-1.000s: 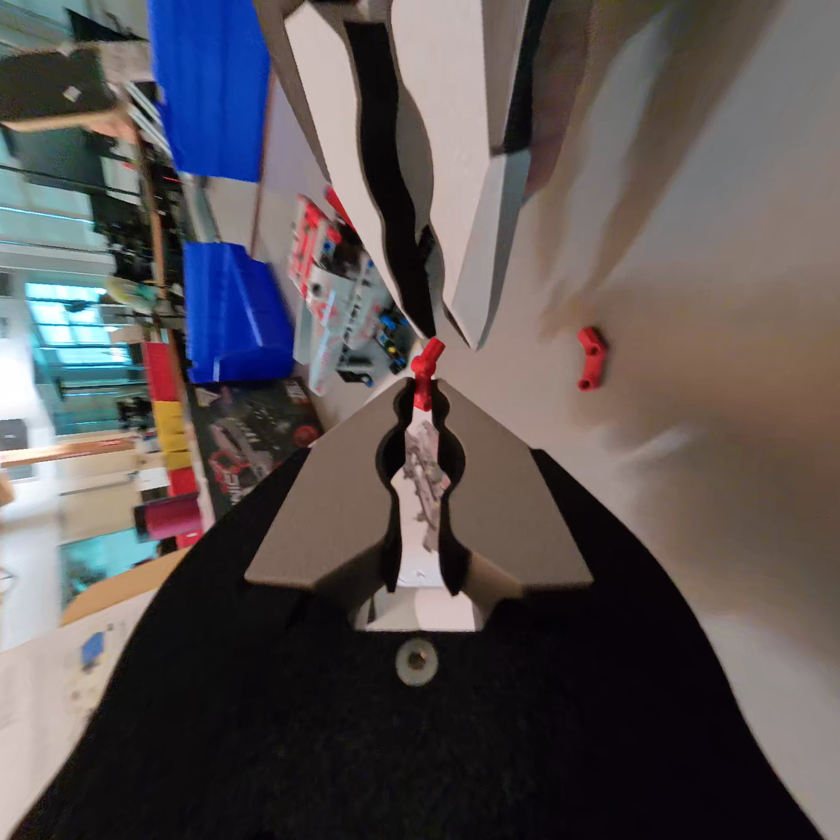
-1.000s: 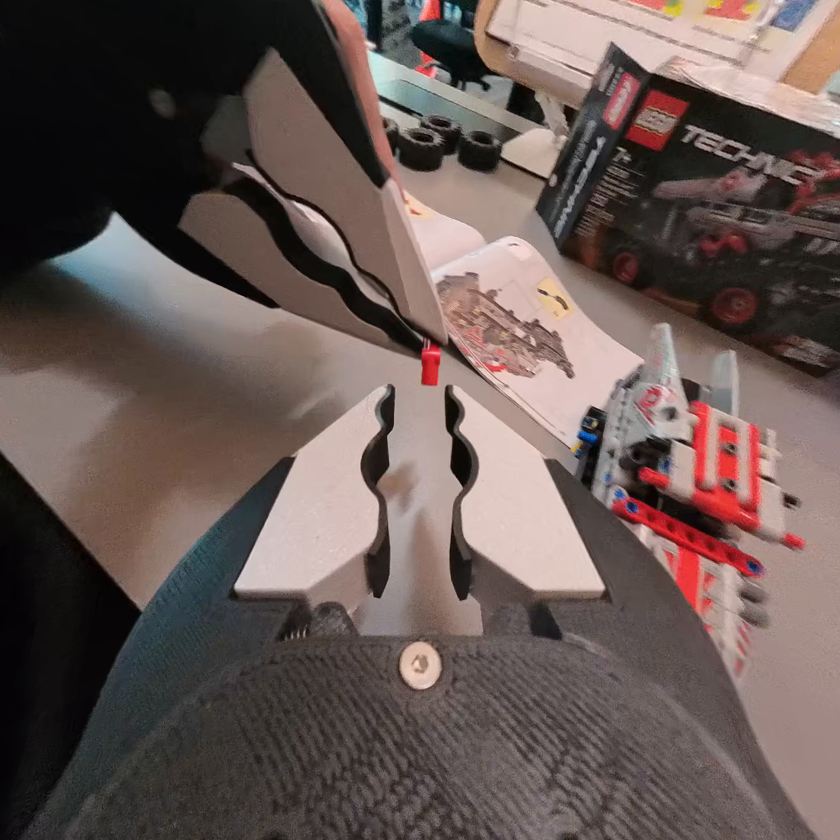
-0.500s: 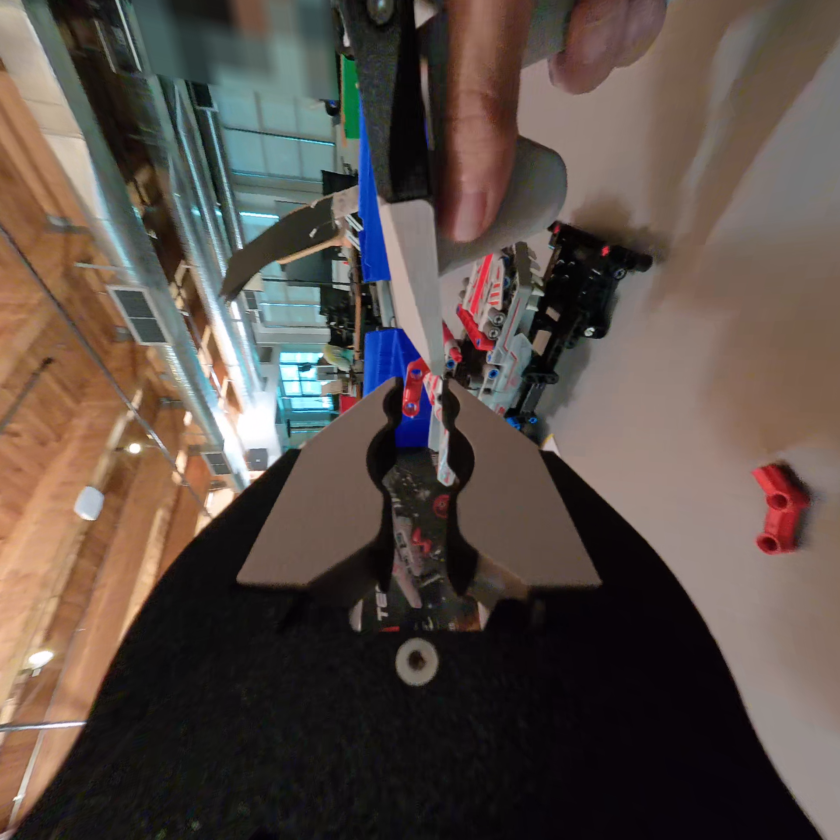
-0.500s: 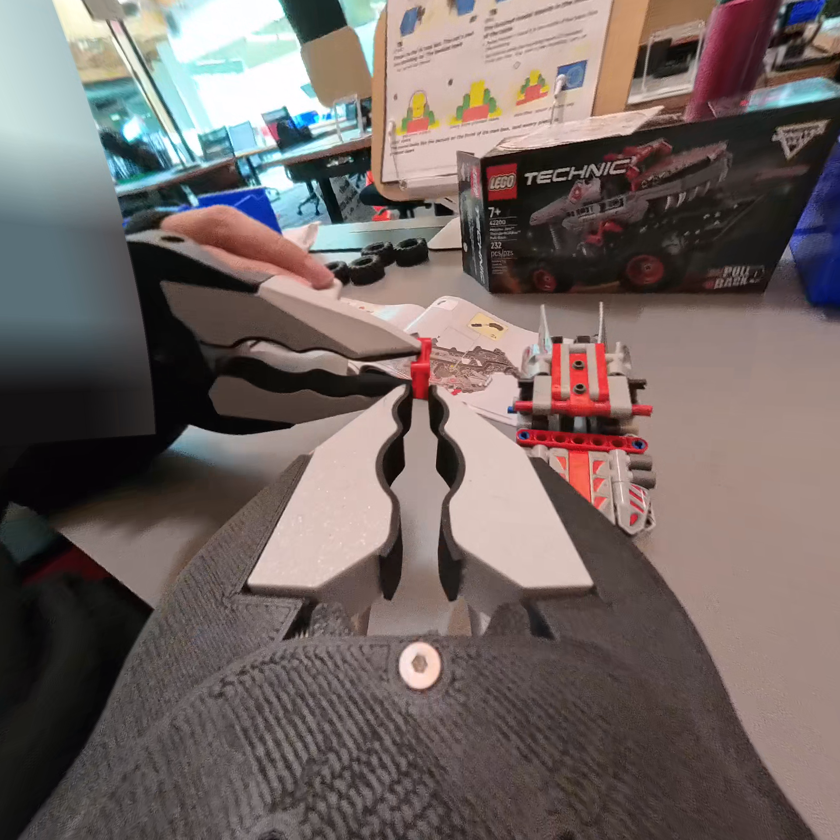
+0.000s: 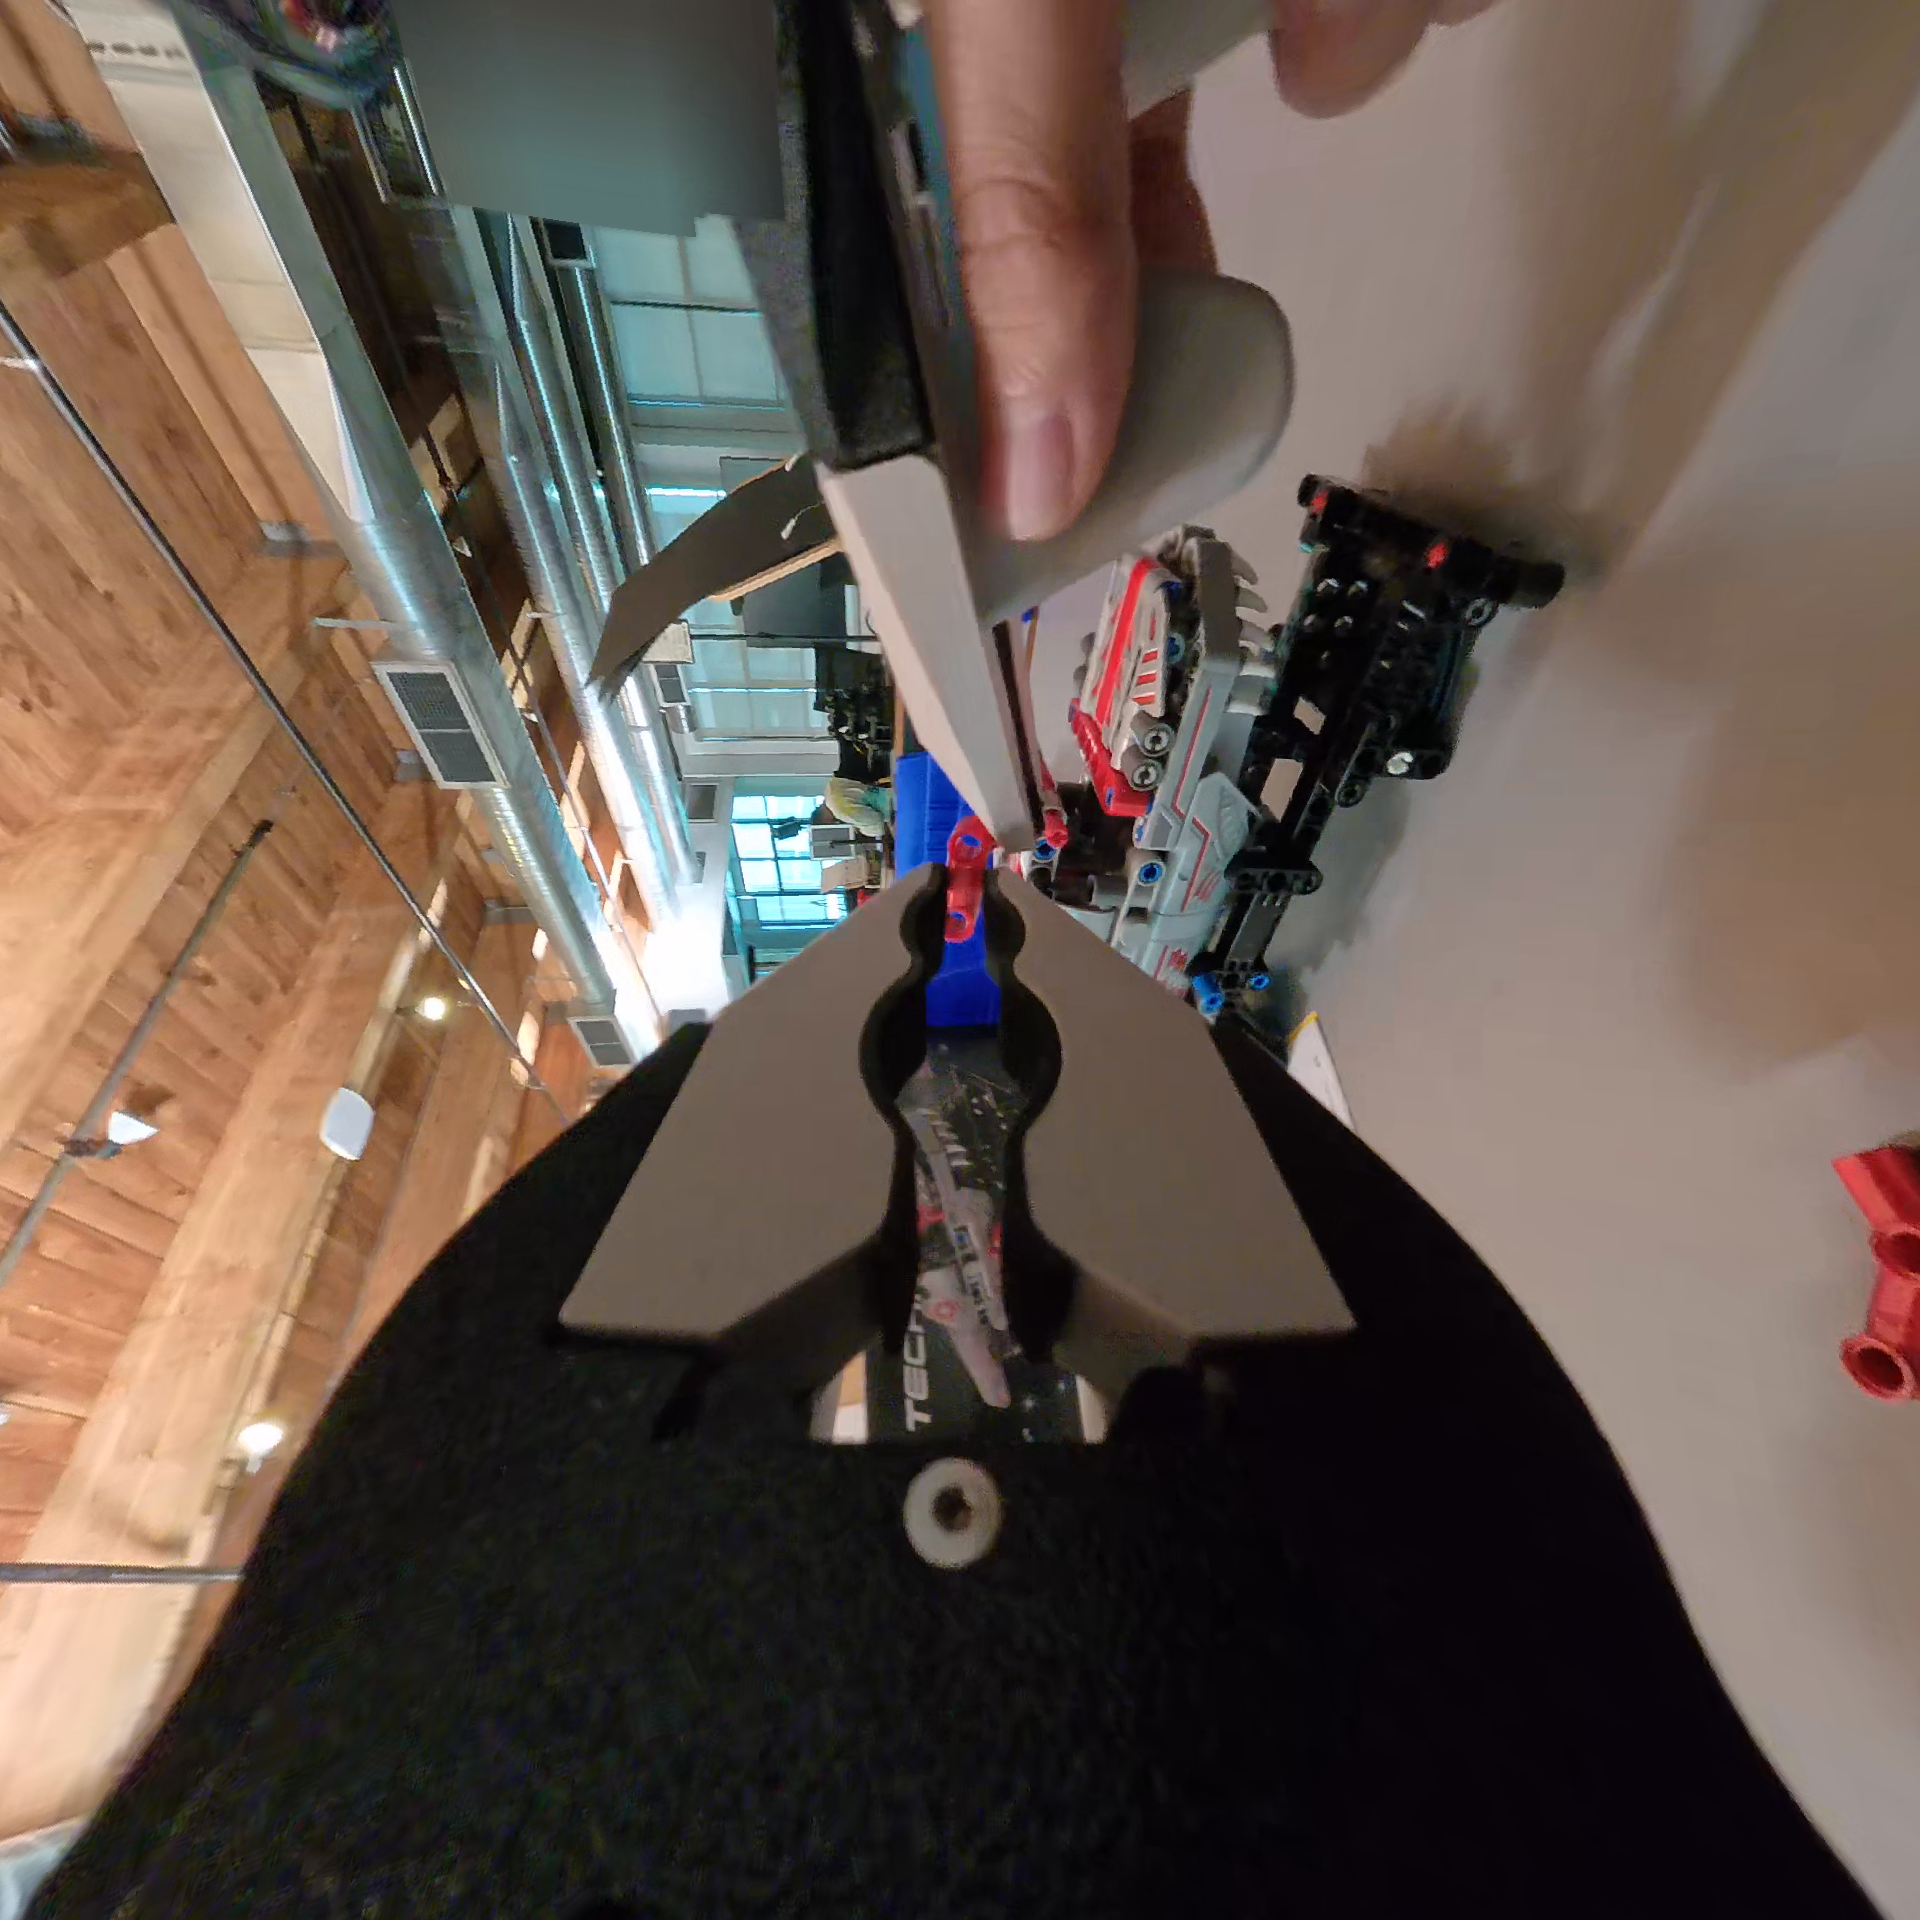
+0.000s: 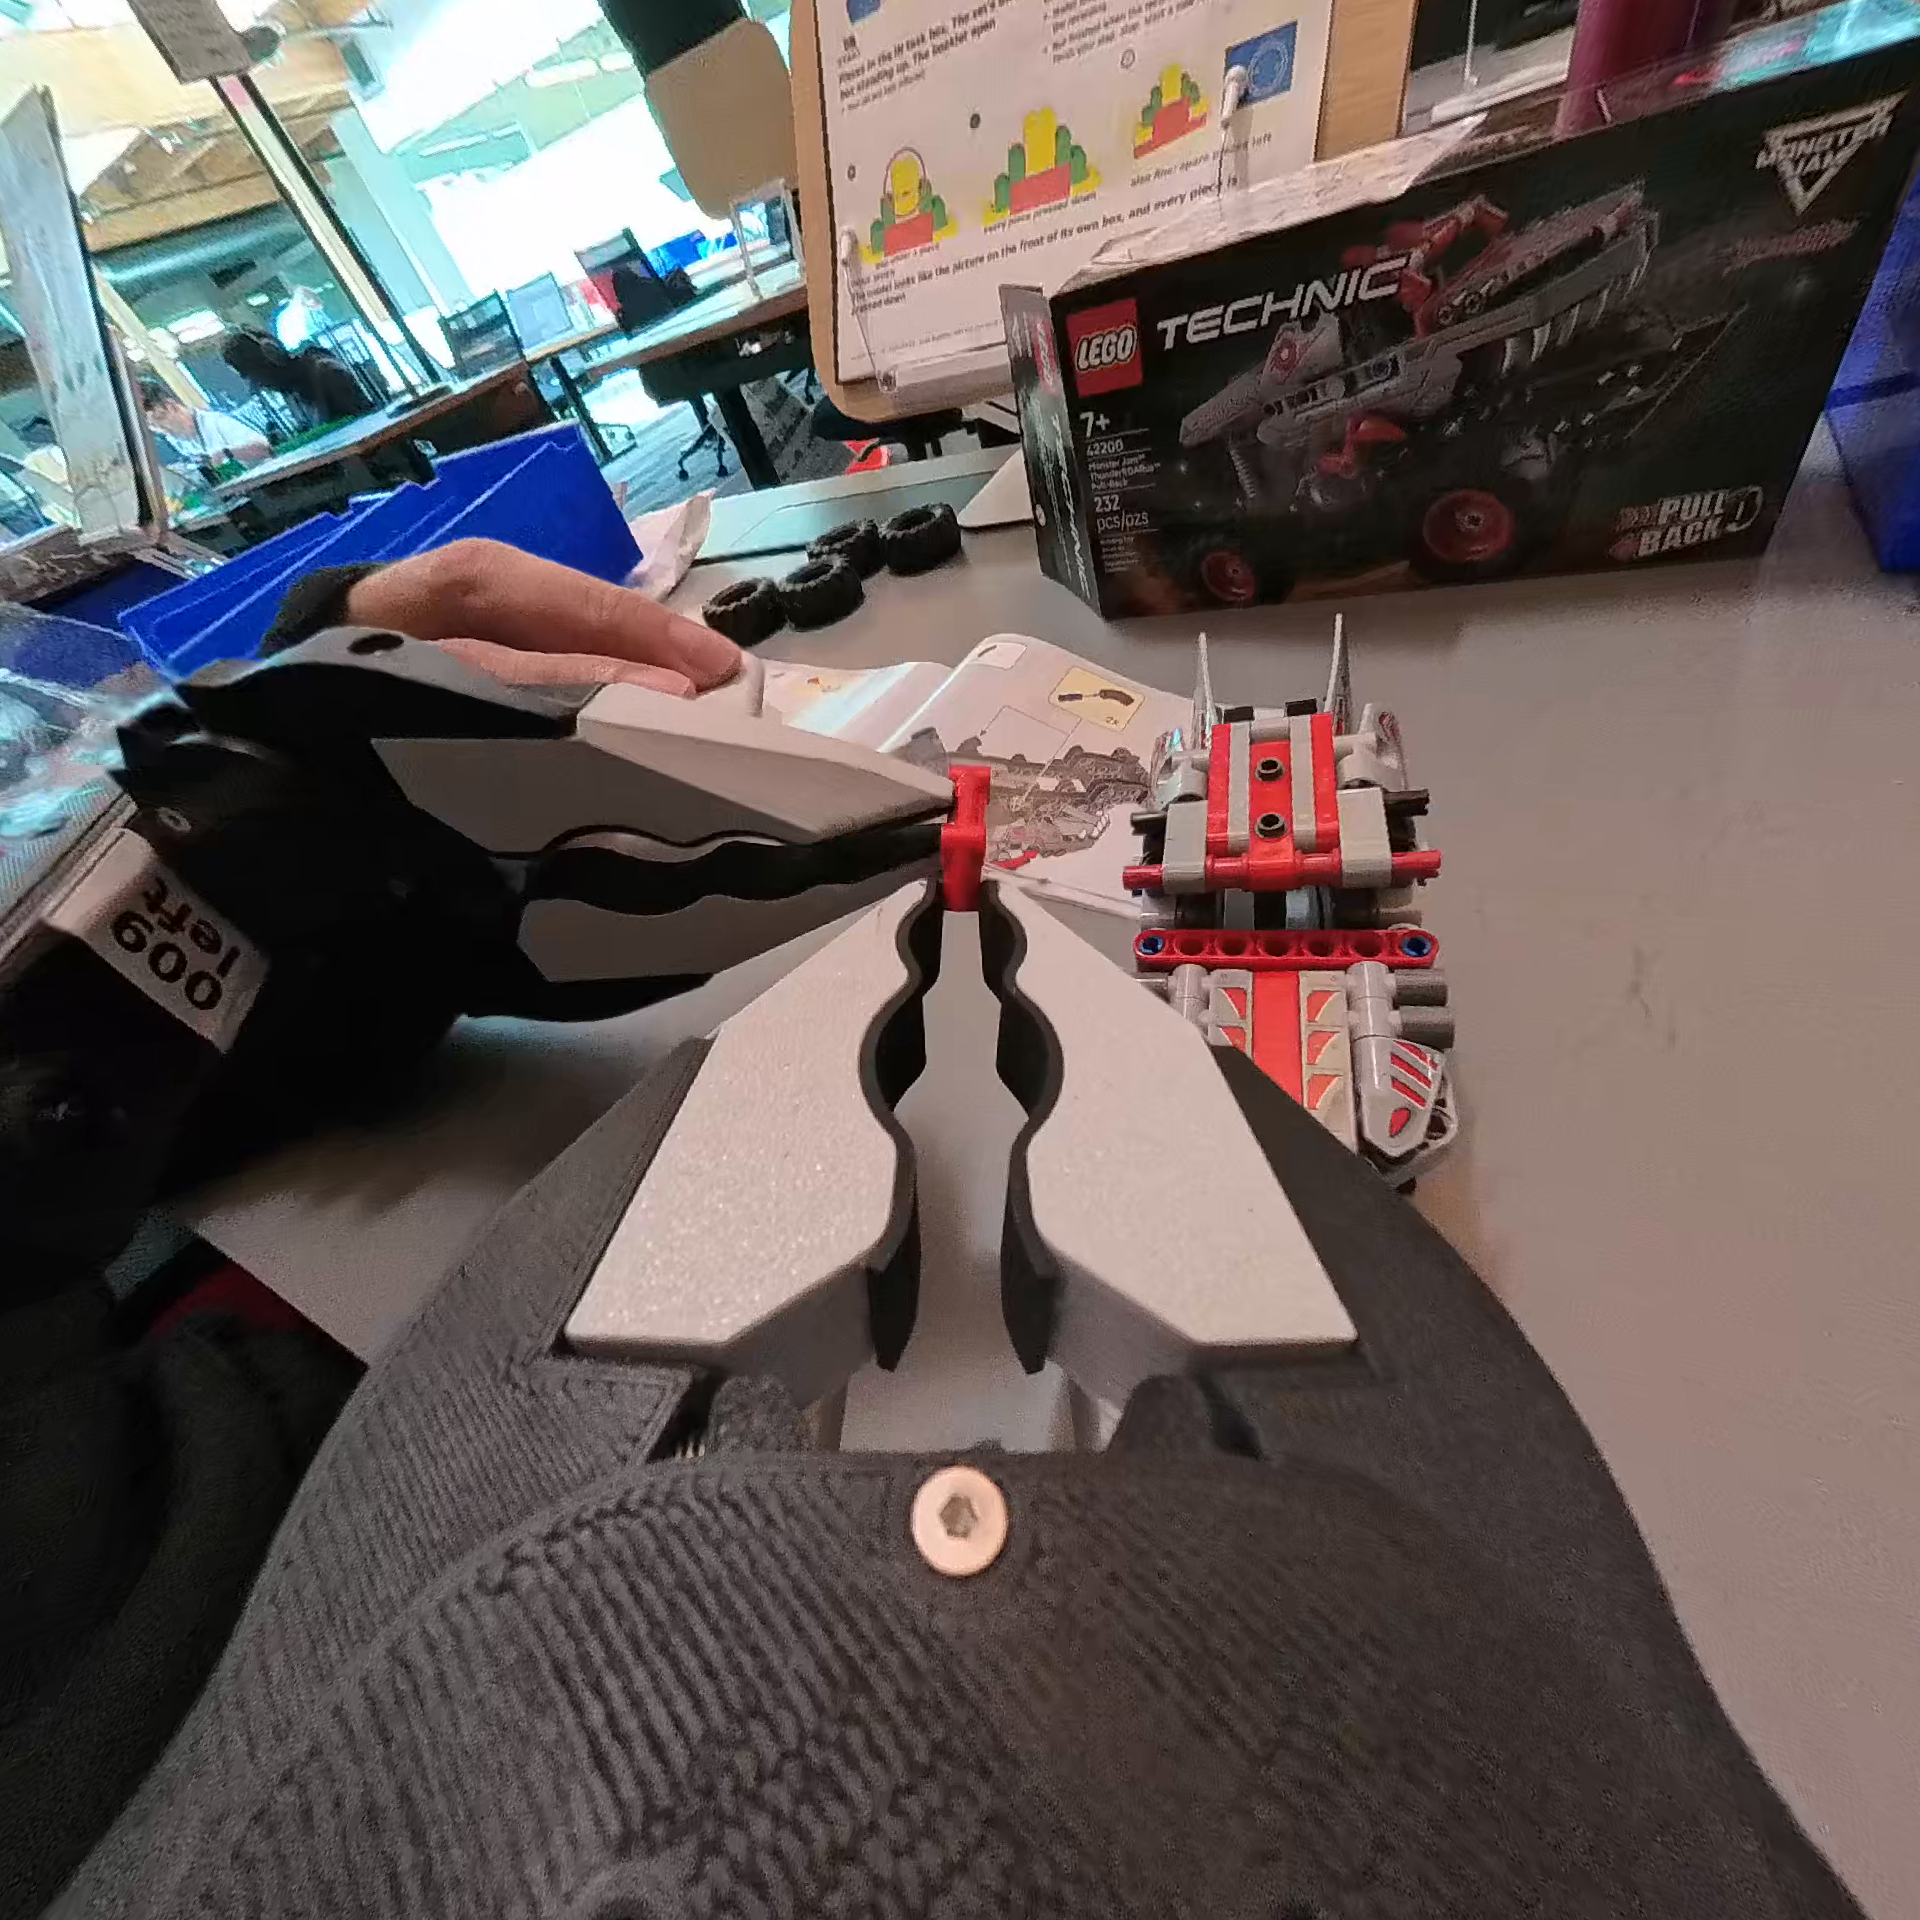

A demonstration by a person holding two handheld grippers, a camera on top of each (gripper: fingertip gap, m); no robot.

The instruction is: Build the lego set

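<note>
A small red connector (image 6: 966,831) is held in the air between both grippers. My left gripper (image 5: 966,899) is shut on it; in the right wrist view it (image 6: 940,816) comes in from the left with a hand on top. My right gripper (image 6: 963,899) is closed to a narrow gap, with the connector's (image 5: 964,883) lower end pinched between its tips. In the left wrist view it (image 5: 1003,826) comes in from above. The part-built red and grey truck (image 6: 1288,894) lies on the table just to the right. A second red connector (image 5: 1886,1278) lies loose on the table.
An open instruction booklet (image 6: 1039,707) lies behind the grippers. The set's box (image 6: 1455,395) stands at the back, with several black tyres (image 6: 831,582) left of it. A blue bin (image 6: 416,520) is at the far left. A black chassis frame (image 5: 1392,665) lies beside the truck (image 5: 1174,748).
A second ago my right gripper was open and short of the connector. It moved up and closed on the connector's end while both grippers tilted level. Little has moved in the last half second.
</note>
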